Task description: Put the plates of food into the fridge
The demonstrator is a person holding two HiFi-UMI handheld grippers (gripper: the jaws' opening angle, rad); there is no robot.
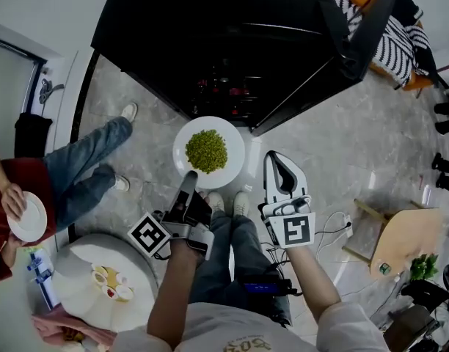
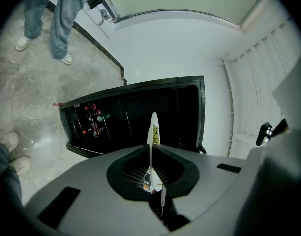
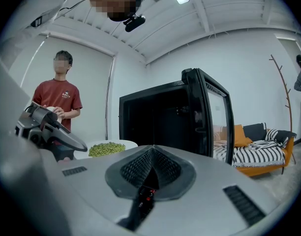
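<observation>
A white plate (image 1: 209, 152) heaped with green peas (image 1: 206, 150) hangs above the floor in front of the open black fridge (image 1: 210, 28). My left gripper (image 1: 189, 180) is shut on the plate's near rim. In the left gripper view the plate (image 2: 153, 132) stands edge-on between the jaws, with the fridge (image 2: 135, 112) beyond it. My right gripper (image 1: 276, 161) is just right of the plate, shut and holding nothing. The right gripper view shows the peas (image 3: 107, 148) at its left and the fridge (image 3: 165, 117) straight ahead.
The fridge door (image 1: 320, 72) swings out to the right. A person in a red shirt (image 3: 57, 100) stands at the left holding another white plate (image 1: 26, 217). A round white table (image 1: 85, 292) with small dishes is at lower left. A wooden stool (image 1: 408, 237) and a striped couch (image 1: 397, 42) lie to the right.
</observation>
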